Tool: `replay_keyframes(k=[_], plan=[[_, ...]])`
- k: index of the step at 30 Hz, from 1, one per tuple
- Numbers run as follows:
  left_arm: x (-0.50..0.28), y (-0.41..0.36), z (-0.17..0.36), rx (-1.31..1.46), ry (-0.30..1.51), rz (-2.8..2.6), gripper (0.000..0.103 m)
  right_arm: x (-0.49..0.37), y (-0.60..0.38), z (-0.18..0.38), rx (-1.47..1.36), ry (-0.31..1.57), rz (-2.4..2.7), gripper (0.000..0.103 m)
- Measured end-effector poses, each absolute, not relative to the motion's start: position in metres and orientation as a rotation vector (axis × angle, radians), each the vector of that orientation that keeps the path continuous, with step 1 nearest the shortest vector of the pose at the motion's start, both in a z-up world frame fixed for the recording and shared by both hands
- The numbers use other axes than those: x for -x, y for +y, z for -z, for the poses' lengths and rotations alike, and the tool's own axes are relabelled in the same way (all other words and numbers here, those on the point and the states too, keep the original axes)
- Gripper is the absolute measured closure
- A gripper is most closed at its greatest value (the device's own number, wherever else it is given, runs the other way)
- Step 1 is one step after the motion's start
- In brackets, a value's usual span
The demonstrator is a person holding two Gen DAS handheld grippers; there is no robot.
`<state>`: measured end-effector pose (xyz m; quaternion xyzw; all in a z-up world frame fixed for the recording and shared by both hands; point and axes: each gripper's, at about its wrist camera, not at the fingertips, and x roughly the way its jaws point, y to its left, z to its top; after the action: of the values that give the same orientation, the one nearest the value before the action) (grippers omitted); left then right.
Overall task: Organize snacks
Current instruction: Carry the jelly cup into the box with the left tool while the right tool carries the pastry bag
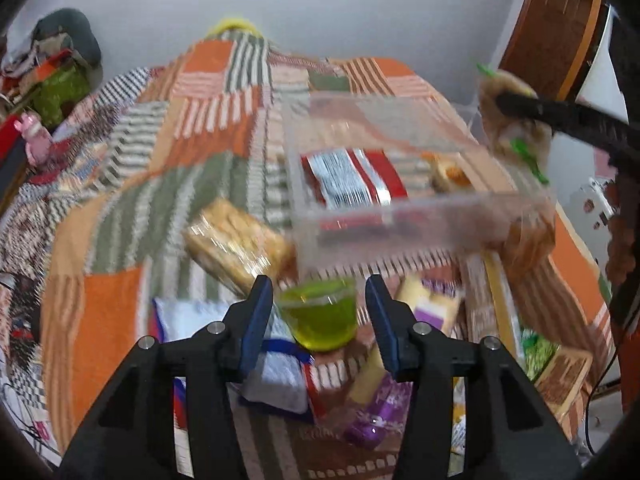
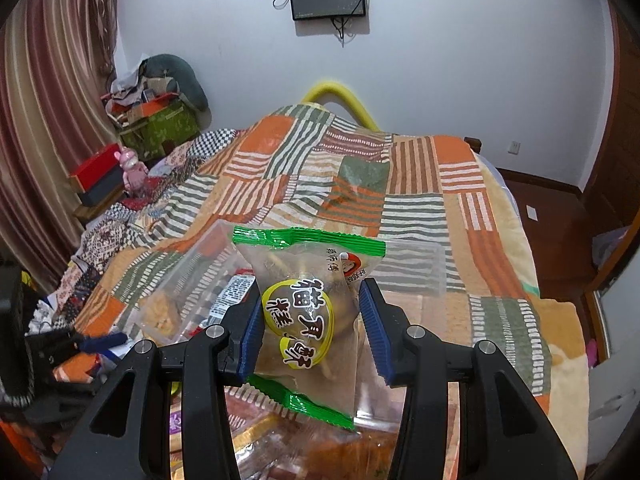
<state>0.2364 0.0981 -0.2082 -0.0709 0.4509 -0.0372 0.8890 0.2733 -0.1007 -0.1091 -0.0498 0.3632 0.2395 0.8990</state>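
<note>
A clear plastic bin (image 1: 400, 216) sits on the patchwork bedspread, with a red and silver packet (image 1: 352, 178) and an orange snack (image 1: 450, 172) inside. My left gripper (image 1: 320, 312) is open just above a green jelly cup (image 1: 322, 316), which lies between the fingers; I cannot tell if they touch it. My right gripper (image 2: 312, 320) is shut on a clear, green-edged snack packet (image 2: 304, 312) and holds it above the bin (image 2: 192, 280). That packet also shows in the left wrist view (image 1: 512, 120), above the bin's right end.
Loose snacks lie around the bin's near side: a biscuit pack (image 1: 236, 244), a white and blue packet (image 1: 272, 364), a purple packet (image 1: 380, 412), a brown boxed snack (image 1: 564, 380). Boxes and a pink toy (image 2: 134, 170) stand left of the bed.
</note>
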Motion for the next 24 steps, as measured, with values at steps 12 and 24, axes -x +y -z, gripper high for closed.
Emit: replay_keyframes(k=[12, 24], plan=[[-0.245, 0.097, 0.231, 0.168, 0.977, 0.035, 0.049, -0.286, -0.085, 0.127, 0.161, 0.81, -0.478, 0.06], [-0.236, 0.087, 0.228, 0.146, 0.931, 0.051, 0.055, -0.287, -0.078, 0.147, 0.221, 0.877, -0.488, 0.06]])
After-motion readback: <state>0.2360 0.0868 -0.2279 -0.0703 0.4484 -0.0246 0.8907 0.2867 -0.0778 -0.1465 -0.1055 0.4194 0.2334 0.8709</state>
